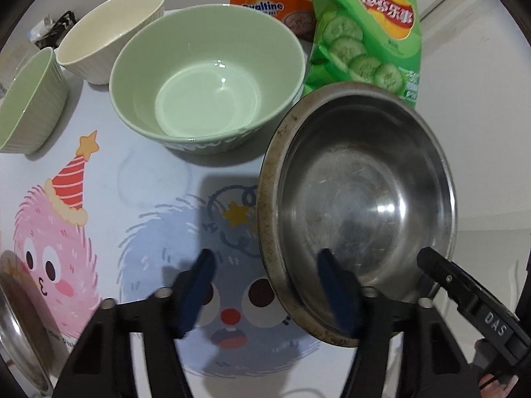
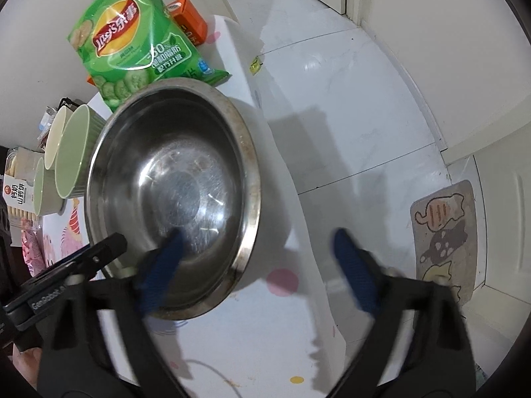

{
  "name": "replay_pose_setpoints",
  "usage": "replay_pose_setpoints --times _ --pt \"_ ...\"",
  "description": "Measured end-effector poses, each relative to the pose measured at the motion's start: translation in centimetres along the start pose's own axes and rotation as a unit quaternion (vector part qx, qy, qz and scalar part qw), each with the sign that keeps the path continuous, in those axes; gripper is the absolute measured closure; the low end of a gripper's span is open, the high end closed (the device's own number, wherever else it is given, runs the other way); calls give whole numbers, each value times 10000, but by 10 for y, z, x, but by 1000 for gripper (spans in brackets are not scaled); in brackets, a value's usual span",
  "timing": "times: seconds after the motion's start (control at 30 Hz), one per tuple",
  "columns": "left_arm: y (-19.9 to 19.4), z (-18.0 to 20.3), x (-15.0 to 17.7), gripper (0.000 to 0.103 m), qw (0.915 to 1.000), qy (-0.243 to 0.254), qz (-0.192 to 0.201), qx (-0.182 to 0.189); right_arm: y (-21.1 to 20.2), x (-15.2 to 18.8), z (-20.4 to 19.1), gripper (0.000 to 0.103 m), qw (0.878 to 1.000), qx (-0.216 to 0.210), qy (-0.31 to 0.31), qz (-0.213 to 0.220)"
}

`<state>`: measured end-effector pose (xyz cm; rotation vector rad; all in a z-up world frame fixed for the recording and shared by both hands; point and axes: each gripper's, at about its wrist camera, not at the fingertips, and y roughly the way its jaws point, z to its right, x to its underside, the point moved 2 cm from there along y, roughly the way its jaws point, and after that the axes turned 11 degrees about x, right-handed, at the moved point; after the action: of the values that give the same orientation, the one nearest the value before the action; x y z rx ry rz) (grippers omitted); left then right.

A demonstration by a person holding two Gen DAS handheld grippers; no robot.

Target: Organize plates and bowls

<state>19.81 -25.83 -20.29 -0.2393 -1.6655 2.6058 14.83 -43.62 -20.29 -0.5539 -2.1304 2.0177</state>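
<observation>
Cartoon-printed tabletop [image 1: 109, 179]: both grippers, left gripper [image 1: 268, 285] and right gripper [image 2: 259, 258], half-open, are straddling opposite rims of the steel bowl [image 1: 361, 199], apparently for a shared lift; neither pad is clamping yet.

A white table covered by a cartoon-printed mat [image 1: 109, 179] fills the left wrist view. On it stand a large pale green ceramic bowl [image 1: 207, 79] at upper centre, a cream ribbed bowl [image 1: 109, 33] to its upper left, a small green ribbed bowl [image 1: 30, 102] at the left edge, and a worn stainless steel bowl [image 1: 358, 205] at right. A green crisp bag [image 1: 368, 30] and an orange Ovaltine box [image 1: 275, 3] sit along the top.
</observation>
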Motion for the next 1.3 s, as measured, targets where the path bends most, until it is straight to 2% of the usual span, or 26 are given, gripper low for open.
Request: replay_pose_setpoints --times 0.03,0.17,0.27,0.33,0.4,0.73,1.03,1.3 --pt "1 0 0 50 10000 6 -5 -28 2 0 0 48 10000 2 4 -26" --pt "4 -3 -1 60 10000 2 -52 68 5 2 1 61 10000 -36 -12 -64" --pt "6 2 -2 71 9998 94 -68 173 5 2 -1 71 9998 -162 -49 -68" --pt "6 7 0 83 9996 160 -76 215 3 2 -5 81 9997 -206 -118 -49" --pt "3 8 5 85 9996 233 -47 164 1 3 -9 86 9997 -187 -182 -19" --pt "-10 22 3 86 9988 425 129 216 -8 11 -12 86 9997 -195 -107 76" --pt "-52 12 16 86 9971 641 318 258 -35 26 -22 86 9991 -237 -133 310" --pt "-89 -11 28 86 9966 566 532 268 -60 44 -48 85 9977 -342 -305 506"
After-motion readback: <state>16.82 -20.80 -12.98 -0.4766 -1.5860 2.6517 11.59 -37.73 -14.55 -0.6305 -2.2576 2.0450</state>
